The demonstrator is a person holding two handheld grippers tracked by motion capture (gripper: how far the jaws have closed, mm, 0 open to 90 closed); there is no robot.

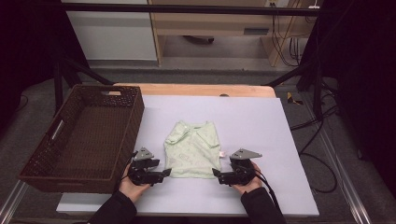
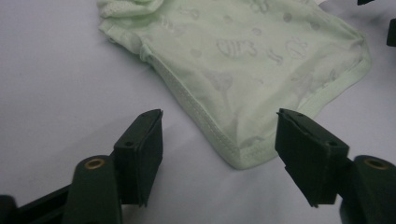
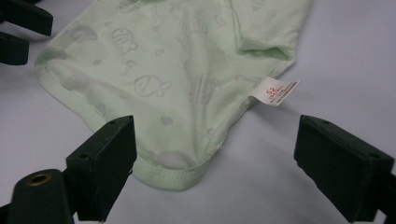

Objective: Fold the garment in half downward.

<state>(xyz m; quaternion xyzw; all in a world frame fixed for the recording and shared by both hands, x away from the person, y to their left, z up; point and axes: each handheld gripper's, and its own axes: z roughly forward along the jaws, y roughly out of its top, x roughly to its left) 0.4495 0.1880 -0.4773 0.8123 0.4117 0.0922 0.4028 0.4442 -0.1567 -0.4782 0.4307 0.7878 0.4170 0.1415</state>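
Early stage: the pale green printed baby shirt [image 1: 194, 150] lies flat mid-mat on the lavender table mat [image 1: 261, 121], hem corners not yet grasped, brown woven basket [image 1: 84, 135] beside it holds nothing. Left gripper [image 2: 219, 128] and right gripper [image 3: 215, 140] each straddle a hem corner, jaws apart, nothing pinched. White side tag [image 3: 274, 91] has red print, "52" readable, the rest too small.

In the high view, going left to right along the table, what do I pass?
Wicker basket → left tongs → pale green shirt → right tongs.
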